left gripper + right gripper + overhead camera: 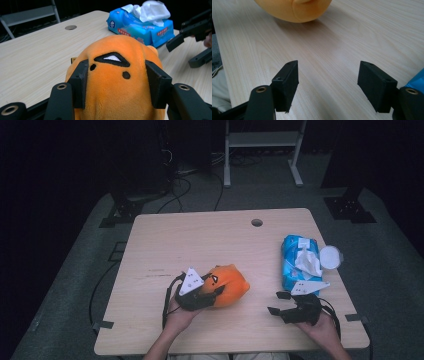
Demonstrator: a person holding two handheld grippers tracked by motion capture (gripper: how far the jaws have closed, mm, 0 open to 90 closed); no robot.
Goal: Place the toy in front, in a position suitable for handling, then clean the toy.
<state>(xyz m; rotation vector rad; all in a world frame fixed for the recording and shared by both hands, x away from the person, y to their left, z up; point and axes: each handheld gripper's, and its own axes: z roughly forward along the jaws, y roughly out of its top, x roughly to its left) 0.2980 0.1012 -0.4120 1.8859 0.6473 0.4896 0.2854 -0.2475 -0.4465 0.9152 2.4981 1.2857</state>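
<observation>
Left tongs clamp an orange plush toy by both sides — it rests on the desk near the front edge, left of centre. Right tongs gape wide over bare wood, holding nothing. At the desk's right edge lies a blue wipes pack — its red label is too small to read.

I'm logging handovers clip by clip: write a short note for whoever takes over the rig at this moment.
Left gripper: shut on the orange plush toy, jaws pressing its two sides; the toy looks to rest on the table.
Right gripper: open, holding nothing, low over bare table right of the toy.
Blue wipes pack lies by the right edge, a small round lid beside it.
Done: toy gripped. Left: lifting or moving it; its destination isn't evident.
</observation>
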